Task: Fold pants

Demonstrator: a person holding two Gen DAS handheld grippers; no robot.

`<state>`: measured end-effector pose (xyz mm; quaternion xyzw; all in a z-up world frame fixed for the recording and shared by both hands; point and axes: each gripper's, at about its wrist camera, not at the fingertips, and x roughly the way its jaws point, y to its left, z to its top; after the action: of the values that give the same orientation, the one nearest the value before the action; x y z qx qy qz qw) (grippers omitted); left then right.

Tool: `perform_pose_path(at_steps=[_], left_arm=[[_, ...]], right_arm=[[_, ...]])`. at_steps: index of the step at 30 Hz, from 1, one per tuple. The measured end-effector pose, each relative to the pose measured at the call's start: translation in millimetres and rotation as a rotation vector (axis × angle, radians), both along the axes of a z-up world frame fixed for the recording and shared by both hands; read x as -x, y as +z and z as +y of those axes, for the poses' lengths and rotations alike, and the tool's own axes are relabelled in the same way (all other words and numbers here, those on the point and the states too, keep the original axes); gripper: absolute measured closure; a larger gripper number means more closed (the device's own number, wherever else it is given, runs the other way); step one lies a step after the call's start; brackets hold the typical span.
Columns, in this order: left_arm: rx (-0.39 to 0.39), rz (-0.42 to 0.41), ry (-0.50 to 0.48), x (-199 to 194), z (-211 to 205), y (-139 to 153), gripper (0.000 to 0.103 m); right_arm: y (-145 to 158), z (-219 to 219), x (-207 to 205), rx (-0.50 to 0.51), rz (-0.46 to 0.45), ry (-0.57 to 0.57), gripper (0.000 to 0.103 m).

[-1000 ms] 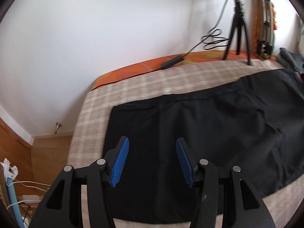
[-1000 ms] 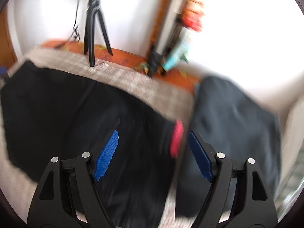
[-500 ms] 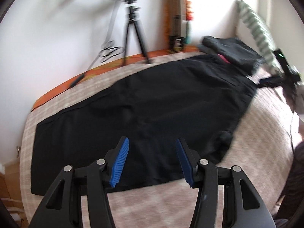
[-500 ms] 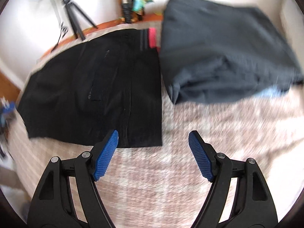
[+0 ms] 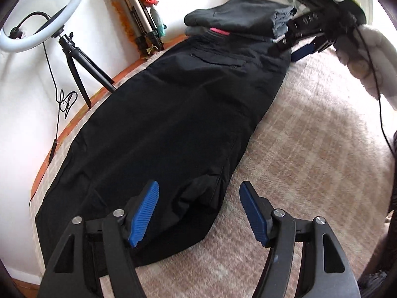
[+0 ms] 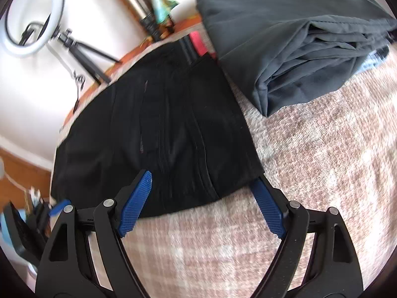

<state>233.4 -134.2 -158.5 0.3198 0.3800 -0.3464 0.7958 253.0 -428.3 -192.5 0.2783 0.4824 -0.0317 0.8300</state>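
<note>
Black pants lie flat and lengthwise on a beige checked bedspread, folded leg over leg, with a pink waistband trim at the far end. My left gripper is open above the near edge around the crotch bulge. My right gripper is open at the waist end of the pants, its right finger at the near waist corner. The right gripper also shows in the left wrist view, at the far waist end.
A stack of folded dark grey garments lies beside the waistband. A ring light on a black tripod and a folded tripod stand by the white wall. An orange bed edge runs along the wall.
Both grippers swung over the bed. The left view turned from the leg hems toward the waist. The right gripper came closer to the waist corner. Both stayed open.
</note>
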Motion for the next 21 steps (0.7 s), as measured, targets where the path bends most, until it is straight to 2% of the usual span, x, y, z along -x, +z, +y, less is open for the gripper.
perform_pose_path(at_steps=[2,3,4,5,8,12,14,16,18,20,21], left_arm=[[-0.001,0.004,0.021,-5.1,-0.6,-3.7,0.038],[0.011,0.013,0.023,-7.3,0.9,-3.7,0.051],[0.028,0.032,0.025,-10.1,2.8,-3.8,0.062],[0.054,0.065,0.017,-13.2,2.2,-4.7,0.077],[0.118,0.109,0.020,-15.2,7.8,-0.7,0.091],[0.124,0.126,-0.010,-5.7,8.4,-1.7,0.092],[0.104,0.128,-0.019,-2.2,7.9,-7.9,0.092],[0.124,0.132,-0.001,-3.6,9.4,-6.5,0.092],[0.144,0.140,0.029,-8.0,12.0,-2.6,0.089],[0.164,0.146,0.050,-10.1,17.2,2.1,0.087],[0.167,0.140,0.062,-9.1,22.0,5.5,0.084]], right_arm=[[0.0,-1.1,-2.9,0.020,0.000,-0.036,0.046],[-0.5,-2.7,-2.7,0.031,0.000,-0.062,0.054],[-1.2,-4.6,-3.2,0.026,-0.003,-0.075,0.067],[-2.2,-7.9,-3.0,0.011,-0.011,-0.086,0.070],[2.3,-11.9,-0.7,-0.024,-0.037,-0.084,0.080],[35.4,0.0,7.2,0.111,-0.139,-0.027,0.082],[30.1,3.4,2.5,0.152,-0.097,-0.013,0.082],[19.4,5.8,-3.9,0.178,-0.044,-0.003,0.082],[16.0,4.7,-4.1,0.187,-0.014,0.009,0.077],[21.4,2.6,1.2,0.205,-0.010,0.010,0.066],[25.6,3.5,5.0,0.231,-0.013,0.013,0.063]])
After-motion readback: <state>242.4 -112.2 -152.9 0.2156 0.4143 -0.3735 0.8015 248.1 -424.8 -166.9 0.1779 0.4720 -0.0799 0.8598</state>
